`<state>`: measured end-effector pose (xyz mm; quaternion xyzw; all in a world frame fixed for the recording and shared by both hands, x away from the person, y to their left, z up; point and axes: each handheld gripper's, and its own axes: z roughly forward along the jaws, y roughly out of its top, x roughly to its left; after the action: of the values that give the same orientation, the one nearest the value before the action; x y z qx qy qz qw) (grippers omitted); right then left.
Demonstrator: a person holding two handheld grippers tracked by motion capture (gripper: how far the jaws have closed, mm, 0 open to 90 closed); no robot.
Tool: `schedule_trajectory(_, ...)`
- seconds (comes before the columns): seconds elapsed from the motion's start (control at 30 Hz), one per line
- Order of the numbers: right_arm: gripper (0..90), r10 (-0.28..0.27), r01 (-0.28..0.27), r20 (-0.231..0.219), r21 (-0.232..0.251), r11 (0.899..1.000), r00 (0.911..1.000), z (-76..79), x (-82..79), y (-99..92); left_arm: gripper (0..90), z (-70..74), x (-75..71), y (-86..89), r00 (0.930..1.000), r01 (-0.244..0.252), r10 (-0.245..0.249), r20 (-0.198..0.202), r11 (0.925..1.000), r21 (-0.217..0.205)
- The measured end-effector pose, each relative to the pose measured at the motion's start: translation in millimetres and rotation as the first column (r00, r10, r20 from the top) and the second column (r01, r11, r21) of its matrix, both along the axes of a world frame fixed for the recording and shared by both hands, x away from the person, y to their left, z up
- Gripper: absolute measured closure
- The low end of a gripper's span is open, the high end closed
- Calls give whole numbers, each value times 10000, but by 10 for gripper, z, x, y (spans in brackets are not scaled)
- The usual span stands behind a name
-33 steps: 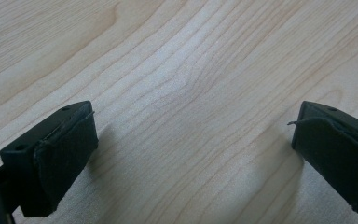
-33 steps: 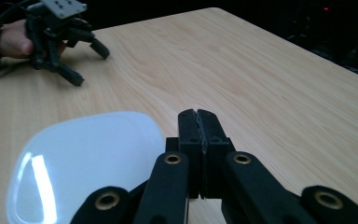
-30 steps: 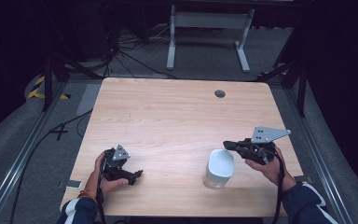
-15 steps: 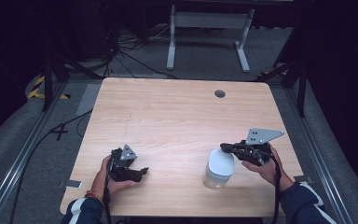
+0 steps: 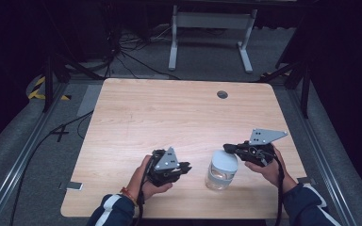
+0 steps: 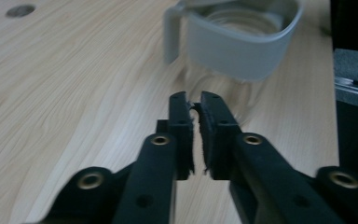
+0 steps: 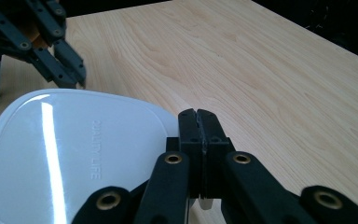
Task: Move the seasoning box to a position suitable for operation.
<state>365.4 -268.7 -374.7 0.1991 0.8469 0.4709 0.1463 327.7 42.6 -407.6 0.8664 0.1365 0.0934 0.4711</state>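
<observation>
Moved since earlier: left gripper (image 5: 185, 167) has travelled from the near-left part of the table toward the container, and its jaws have just been closing with nothing between them.
Unmoved: right gripper (image 5: 227, 149) and the clear plastic container with a white rounded-square lid (image 5: 221, 170) stand where they stood before.
Table: light wood-grain tabletop with rounded corners (image 5: 169, 117), a small dark round grommet (image 5: 222, 94) near its far edge.
Container place: near-right part of the table, upright, between the two grippers, closer to the right one.
Left gripper state: jaws drawn almost together, a thin slit left between the pads, nothing gripped; in the left gripper view the tips (image 6: 194, 103) point at the container (image 6: 242, 42), just short of it and not touching.
Left gripper pose: held in the person's left hand (image 5: 143, 179), a grey three-cornered plate on top, jaws aimed to the right.
Right gripper state: jaws pressed fully together; in the right gripper view (image 7: 199, 116) they lie at the edge of the white lid (image 7: 74, 154), which reads QUALITY LIFE in raised letters. Whether they pinch a tab of the lid cannot be told.
Right gripper pose: held in the person's right hand (image 5: 268, 167), jaws aimed left over the lid's far-right edge.
Sleeves: dark blue with white stripes.
</observation>
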Motion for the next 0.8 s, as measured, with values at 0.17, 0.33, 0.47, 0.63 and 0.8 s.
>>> schedule_trajectory(0.17, 898, 1, 0, -66, 83, 10000, 10000, -11, 14, -14, 894, 68, -18, -204, 9985, 520, -519, 160, 9986, -55)
schedule_trajectory(0.33, 898, 18, -17, -24, 58, 10000, 10000, -4, 6, -13, 895, 131, 19, -369, 9977, 620, -610, 285, 9975, -353)
schedule_trajectory(0.47, 898, 3, -3, -47, 26, 10000, 10000, -7, 6, -15, 894, 146, 42, -462, 9973, 611, -591, 440, 9972, -442)
schedule_trajectory(0.63, 897, -60, 60, -65, -26, 10000, 10000, -10, 6, -30, 893, 204, 86, -463, 9973, 529, -494, 545, 9965, -640)
schedule_trajectory(0.8, 897, -52, 51, -39, -39, 10000, 10000, -5, 9, -48, 893, 270, 133, -448, 9976, 367, -314, 620, 9957, -854)
